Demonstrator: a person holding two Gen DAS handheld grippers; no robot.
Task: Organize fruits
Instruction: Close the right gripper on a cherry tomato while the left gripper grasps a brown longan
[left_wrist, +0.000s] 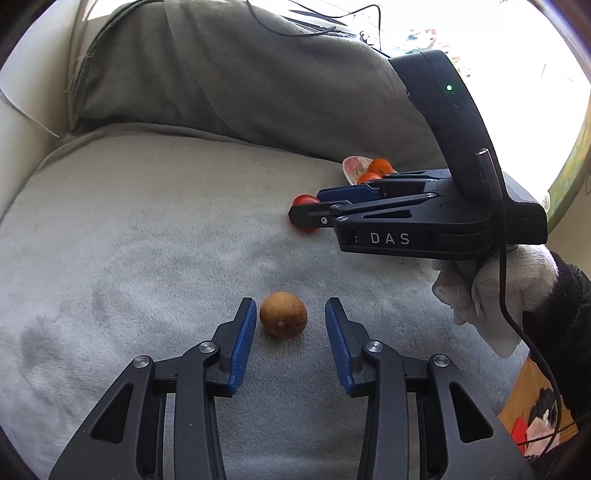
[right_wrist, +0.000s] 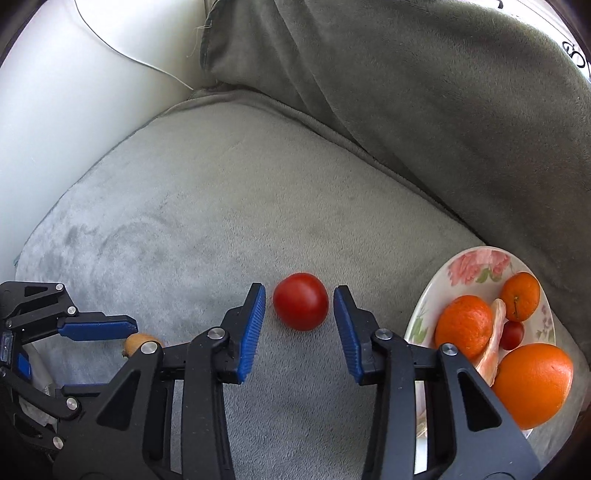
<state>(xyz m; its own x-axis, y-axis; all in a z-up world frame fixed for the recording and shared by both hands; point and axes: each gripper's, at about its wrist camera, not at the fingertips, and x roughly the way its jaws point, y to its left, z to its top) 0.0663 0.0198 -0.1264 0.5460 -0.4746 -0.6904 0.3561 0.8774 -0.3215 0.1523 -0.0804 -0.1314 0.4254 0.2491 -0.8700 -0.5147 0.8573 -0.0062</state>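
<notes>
- The small brown fruit (left_wrist: 283, 314) lies on the gray cushion (left_wrist: 129, 240), between the blue pads of the left gripper (left_wrist: 290, 314); its jaws are spread, and neither pad touches the fruit.
- The red tomato (right_wrist: 300, 301) lies between the pads of the right gripper (right_wrist: 299, 300); those jaws are spread too, with a thin gap on each side.
- Just right of that gripper sits a flowered plate (right_wrist: 476, 264) holding oranges (right_wrist: 532, 384); nothing blocks either fruit.
- A big gray pillow (right_wrist: 424, 110) leans behind.

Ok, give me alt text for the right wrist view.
The right gripper brackets a round red tomato on a grey plush cushion, pads not touching it. A floral plate of oranges sits right; the left gripper is lower left.
</notes>
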